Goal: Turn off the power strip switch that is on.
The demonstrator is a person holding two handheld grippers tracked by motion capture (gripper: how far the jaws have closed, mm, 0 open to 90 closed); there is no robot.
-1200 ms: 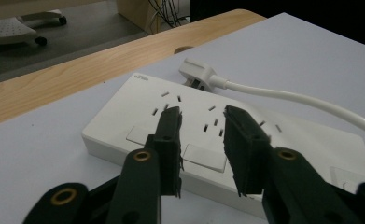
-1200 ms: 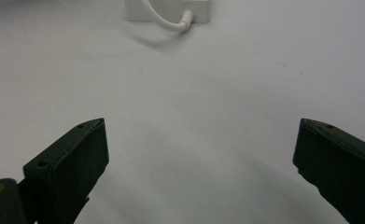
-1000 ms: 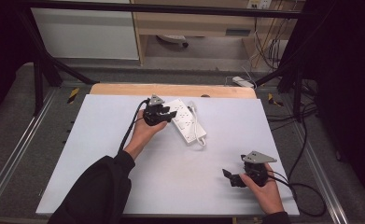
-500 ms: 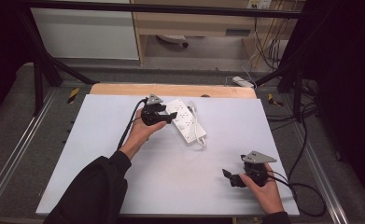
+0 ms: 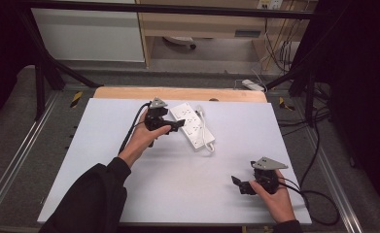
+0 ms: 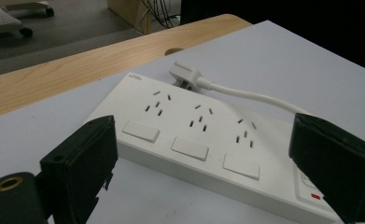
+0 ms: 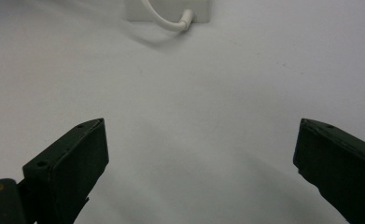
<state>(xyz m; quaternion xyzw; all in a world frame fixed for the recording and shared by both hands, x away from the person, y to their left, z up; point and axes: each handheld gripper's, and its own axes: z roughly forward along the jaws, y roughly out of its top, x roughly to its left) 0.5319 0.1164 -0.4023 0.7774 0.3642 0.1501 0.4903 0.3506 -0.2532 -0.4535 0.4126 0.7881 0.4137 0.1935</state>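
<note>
A white power strip [image 5: 192, 125] with three sockets and rocker switches lies at the far middle of the white table [image 5: 105, 189]. Its cord [image 5: 205, 133] is folded along its right side. My left gripper [image 5: 177, 125] sits at the strip's left edge. In the left gripper view its jaws have just been opening and stand wide, with the strip [image 6: 194, 140] just ahead between them and no pad touching it. The plug [image 6: 186, 74] lies behind the strip. My right gripper [image 5: 240, 183] rests near the front right, open over bare table [image 7: 201, 133], with the strip's end [image 7: 168, 9] far ahead.
A wooden board [image 5: 178, 93] runs along the table's far edge. Black cables [image 5: 319, 126] hang off the right side, and another power strip [image 5: 252, 85] lies on the floor beyond. Metal rails flank the table. White cabinets stand at the back.
The left hand has shifted slightly to the left beside the power strip. The strip and the right hand have stayed put.
</note>
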